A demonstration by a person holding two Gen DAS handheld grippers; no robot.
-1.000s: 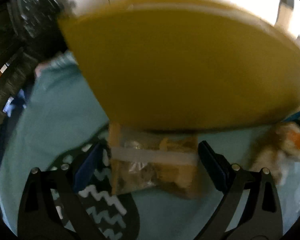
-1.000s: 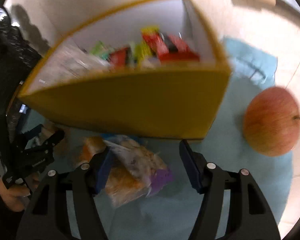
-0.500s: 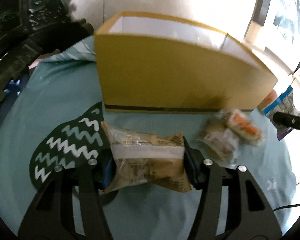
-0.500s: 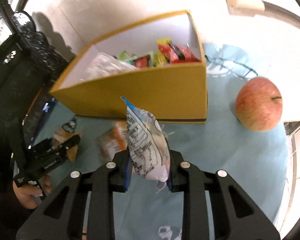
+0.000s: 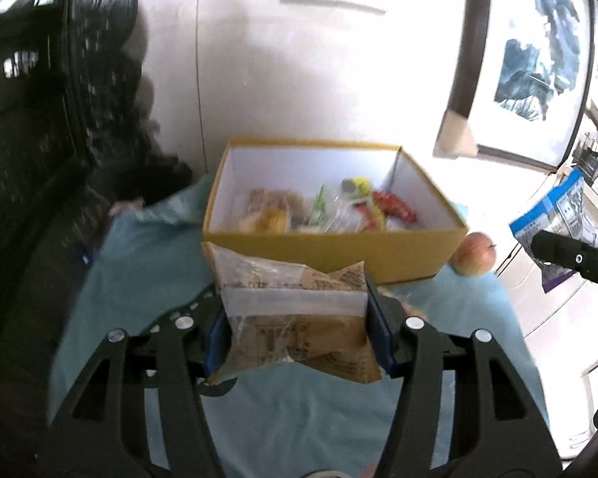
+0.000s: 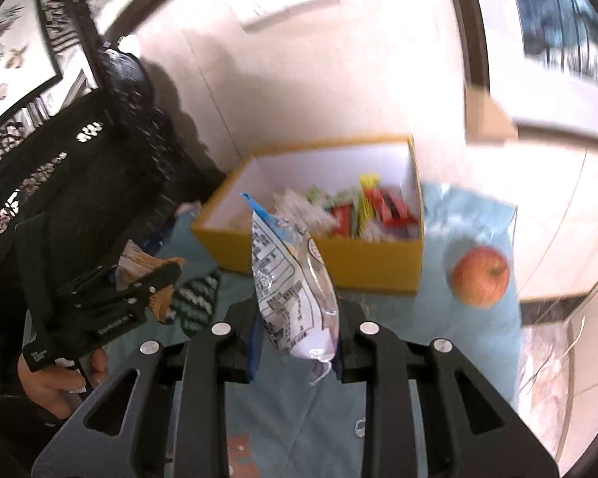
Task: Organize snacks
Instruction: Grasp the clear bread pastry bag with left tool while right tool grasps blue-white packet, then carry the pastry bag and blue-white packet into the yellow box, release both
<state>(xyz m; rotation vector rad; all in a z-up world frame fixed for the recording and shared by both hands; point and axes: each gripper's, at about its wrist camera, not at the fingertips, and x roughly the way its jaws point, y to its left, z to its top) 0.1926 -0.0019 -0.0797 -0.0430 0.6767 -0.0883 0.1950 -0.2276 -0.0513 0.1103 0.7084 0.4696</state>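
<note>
A yellow box (image 5: 378, 253) (image 6: 374, 263) with white inner walls stands on the teal cloth and holds several snack packets. My left gripper (image 5: 299, 330) is shut on a clear-and-brown snack bag (image 5: 295, 310), lifted above the cloth in front of the box. My right gripper (image 6: 297, 342) is shut on a white and blue snack pouch (image 6: 291, 290), held upright and off the cloth. In the right wrist view the left gripper (image 6: 155, 286) shows at the left with its brown snack bag (image 6: 139, 263). In the left wrist view the right gripper's finger and its pouch (image 5: 558, 215) show at the right edge.
A red-yellow apple (image 5: 474, 255) (image 6: 480, 277) lies on the teal cloth (image 5: 147, 279) (image 6: 438, 358) right of the box. Dark carved furniture (image 5: 59, 119) (image 6: 59, 151) stands at the left. A white wall and framed pictures (image 5: 538, 59) rise behind.
Both grippers closed on their snack bags and rose off the cloth. The box, first close and seen from its side, now lies lower, with its inside showing.
</note>
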